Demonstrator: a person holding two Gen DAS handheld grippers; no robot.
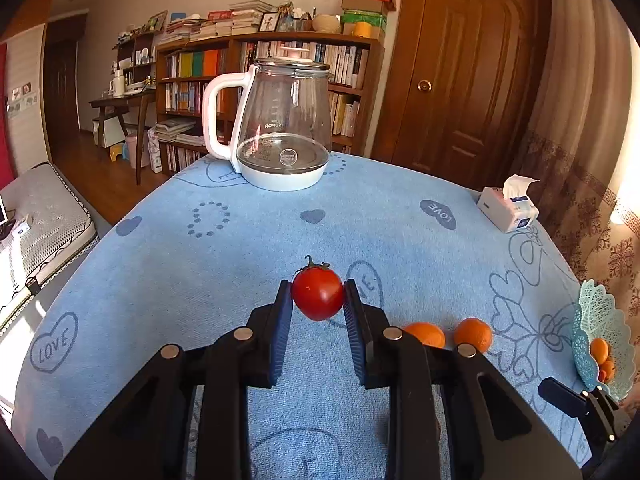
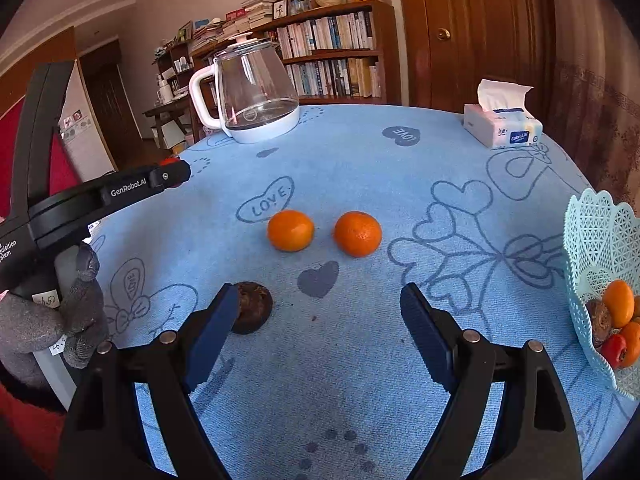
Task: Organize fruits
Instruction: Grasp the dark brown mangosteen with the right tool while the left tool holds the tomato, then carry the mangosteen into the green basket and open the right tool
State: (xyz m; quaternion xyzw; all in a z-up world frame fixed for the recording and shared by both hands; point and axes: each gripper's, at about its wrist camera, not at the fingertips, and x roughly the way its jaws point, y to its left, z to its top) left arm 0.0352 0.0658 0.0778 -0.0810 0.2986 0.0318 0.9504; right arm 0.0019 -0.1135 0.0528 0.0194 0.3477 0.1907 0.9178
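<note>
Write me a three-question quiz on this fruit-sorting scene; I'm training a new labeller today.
1. True or false: the left gripper is shut on a tomato.
2. How many oranges lie loose on the tablecloth?
3. Which does the basket hold? A) fruit B) tissues C) nothing

Key:
1. True.
2. Two; the second orange lies beside the first.
3. A.
</note>
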